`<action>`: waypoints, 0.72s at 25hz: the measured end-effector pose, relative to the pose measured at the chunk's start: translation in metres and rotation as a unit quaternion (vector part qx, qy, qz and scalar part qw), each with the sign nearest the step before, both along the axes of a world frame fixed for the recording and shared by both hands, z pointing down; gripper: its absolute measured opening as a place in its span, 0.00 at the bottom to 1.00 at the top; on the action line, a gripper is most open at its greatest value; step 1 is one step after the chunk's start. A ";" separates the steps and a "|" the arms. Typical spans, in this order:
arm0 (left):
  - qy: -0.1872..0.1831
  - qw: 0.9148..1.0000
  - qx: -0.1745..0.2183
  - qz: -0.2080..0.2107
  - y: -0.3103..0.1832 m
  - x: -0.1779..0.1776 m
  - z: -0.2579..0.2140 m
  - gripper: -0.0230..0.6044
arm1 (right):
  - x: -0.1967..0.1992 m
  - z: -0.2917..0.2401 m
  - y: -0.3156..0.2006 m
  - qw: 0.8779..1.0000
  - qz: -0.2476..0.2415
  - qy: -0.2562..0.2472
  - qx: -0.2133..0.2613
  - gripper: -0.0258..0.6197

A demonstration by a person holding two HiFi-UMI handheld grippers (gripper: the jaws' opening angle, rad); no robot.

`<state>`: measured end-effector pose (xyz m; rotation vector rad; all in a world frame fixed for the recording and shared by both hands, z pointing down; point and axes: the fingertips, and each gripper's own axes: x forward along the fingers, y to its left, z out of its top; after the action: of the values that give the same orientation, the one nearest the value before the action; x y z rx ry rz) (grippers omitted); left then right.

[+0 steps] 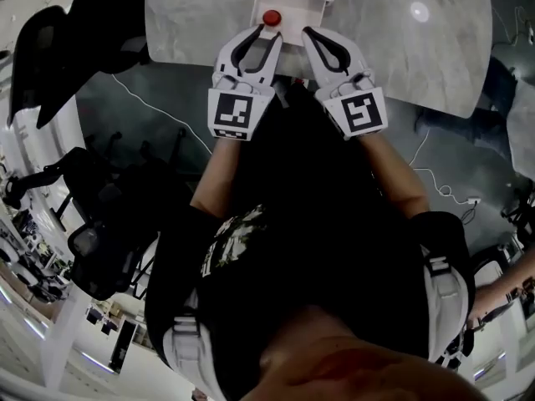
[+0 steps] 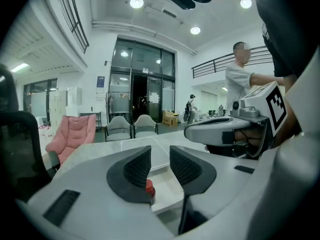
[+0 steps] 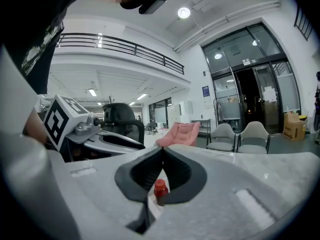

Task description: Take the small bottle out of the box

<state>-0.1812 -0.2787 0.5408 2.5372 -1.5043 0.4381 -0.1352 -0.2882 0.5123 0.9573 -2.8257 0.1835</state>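
Black-shirted torso of the person (image 1: 318, 249) is recorded closest to the head view, both forearms being extended to a pale marbled counter (image 1: 192, 15). Left tool (image 1: 267, 33): held at the counter's near edge, its marker cube (image 1: 234, 114) turned upward; in the left gripper view (image 2: 160, 156) the ribbed pads are seen standing apart with a clear gap, nothing being pressed between them. Right tool (image 1: 309, 33): held just beside the left one, marker cube (image 1: 361, 111) likewise upward; in the right gripper view (image 3: 161, 151) the tips are seen met together, nothing being clamped, with only an oval opening left below them. Small bottle (image 1: 271, 17), red-capped: found upright inside a shallow white box (image 1: 313, 11) on the counter, just ahead of the left tool's tips and untouched by either tool. In the left gripper view the bottle (image 2: 149, 186) is partly covered by the left pad, the box floor (image 2: 170, 189) being visible beyond the gap; in the right gripper view the bottle (image 3: 160, 190) is framed by the oval opening. Surroundings: a black office chair (image 1: 100, 215) beside the person; a pink armchair (image 2: 72, 134) and two grey chairs (image 2: 132, 126) beyond the counter; another person (image 2: 240, 79) standing in the background.
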 end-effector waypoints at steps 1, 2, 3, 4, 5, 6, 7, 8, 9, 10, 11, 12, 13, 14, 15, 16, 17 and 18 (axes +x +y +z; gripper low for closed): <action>0.000 1.000 -0.004 0.004 -0.004 0.000 0.005 0.23 | -0.001 0.004 -0.002 1.000 0.002 0.004 -0.004 0.03; 0.000 1.000 -0.008 0.008 -0.007 0.000 0.011 0.25 | -0.002 0.008 -0.004 1.000 0.004 0.008 -0.007 0.03; 0.000 1.000 -0.011 0.011 -0.010 -0.002 0.016 0.26 | -0.003 0.012 -0.006 1.000 0.006 0.013 -0.009 0.03; -0.001 1.000 -0.013 0.011 -0.014 -0.004 0.022 0.27 | -0.004 0.016 -0.009 1.000 0.008 0.017 -0.010 0.03; -0.002 1.000 -0.014 0.010 -0.018 -0.006 0.027 0.28 | -0.005 0.020 -0.010 1.000 0.011 0.020 -0.010 0.03; -0.004 1.000 -0.015 0.008 -0.021 -0.009 0.033 0.29 | -0.005 0.024 -0.012 1.000 0.014 0.020 -0.012 0.03; -0.005 1.000 -0.016 0.006 -0.025 -0.011 0.037 0.30 | -0.005 0.029 -0.013 1.000 0.017 0.021 -0.016 0.03; -0.007 1.000 -0.017 0.005 -0.029 -0.013 0.042 0.32 | -0.005 0.035 -0.015 0.999 0.020 0.023 -0.022 0.03; -0.010 1.000 -0.020 0.005 -0.033 -0.014 0.048 0.33 | -0.005 0.041 -0.017 0.999 0.023 0.026 -0.028 0.03; -0.012 1.000 -0.023 0.006 -0.037 -0.017 0.054 0.34 | -0.006 0.046 -0.020 0.999 0.026 0.029 -0.032 0.03; -0.014 0.999 -0.029 0.006 -0.041 -0.019 0.061 0.34 | -0.008 0.052 -0.022 0.998 0.028 0.032 -0.035 0.03; -0.016 0.999 -0.035 0.007 -0.043 -0.022 0.068 0.35 | -0.010 0.056 -0.023 0.998 0.029 0.034 -0.037 0.03; -0.019 0.999 -0.042 0.007 -0.045 -0.024 0.076 0.35 | -0.012 0.061 -0.023 0.998 0.029 0.036 -0.040 0.03; -0.024 0.998 -0.049 0.008 -0.046 -0.025 0.083 0.36 | -0.014 0.066 -0.023 0.998 0.029 0.038 -0.043 0.03; -0.029 0.998 -0.055 0.010 -0.048 -0.025 0.091 0.37 | -0.016 0.070 -0.023 0.998 0.028 0.040 -0.047 0.03; -0.034 0.998 -0.060 0.011 -0.050 -0.025 0.098 0.38 | -0.018 0.075 -0.024 0.997 0.027 0.043 -0.050 0.03; -0.039 0.997 -0.064 0.012 -0.051 -0.024 0.105 0.38 | -0.019 0.078 -0.025 0.997 0.025 0.045 -0.052 0.03; -0.041 0.997 -0.070 0.012 -0.053 -0.023 0.112 0.39 | -0.019 0.081 -0.026 0.997 0.024 0.047 -0.052 0.03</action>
<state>-0.2044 -0.3317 0.6524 2.4590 -1.4183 0.6338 -0.1545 -0.3146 0.5932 0.9847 -2.6807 0.2802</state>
